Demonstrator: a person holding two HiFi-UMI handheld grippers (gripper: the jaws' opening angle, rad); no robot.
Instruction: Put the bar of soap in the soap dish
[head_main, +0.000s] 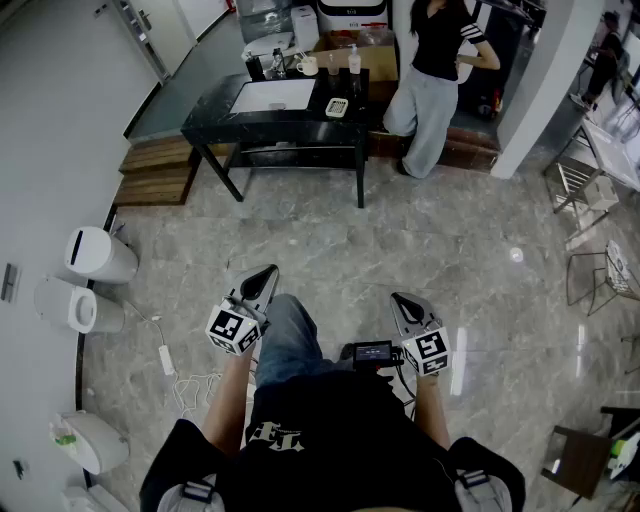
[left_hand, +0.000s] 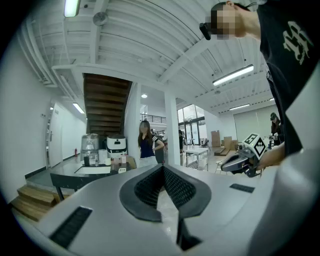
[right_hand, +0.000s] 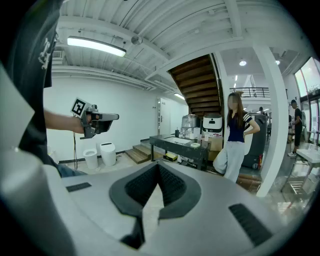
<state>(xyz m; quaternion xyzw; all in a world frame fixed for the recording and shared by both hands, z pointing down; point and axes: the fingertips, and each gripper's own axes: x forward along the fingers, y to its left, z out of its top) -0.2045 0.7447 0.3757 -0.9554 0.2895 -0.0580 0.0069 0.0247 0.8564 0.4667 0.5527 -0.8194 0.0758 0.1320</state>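
I stand on a marble floor a few steps short of a black table (head_main: 205, 118). On it lie a white tray (head_main: 273, 96) and a small white slotted dish (head_main: 337, 107), also seen as the dish (right_hand: 195, 145) in the right gripper view. No bar of soap can be made out from here. My left gripper (head_main: 262, 278) is held near level in front of me, shut and empty; its pads (left_hand: 150, 187) meet at the tip. My right gripper (head_main: 404, 303) is beside it, also shut with nothing between its pads (right_hand: 172, 185). Both are far from the table.
A person (head_main: 432, 80) stands at the table's right end. Bottles and a cup (head_main: 307, 64) sit at the table's back. Two white bins (head_main: 98, 255) and a power strip (head_main: 165, 358) are at my left, wooden steps (head_main: 160, 170) beyond. Metal chairs (head_main: 595, 270) stand at right.
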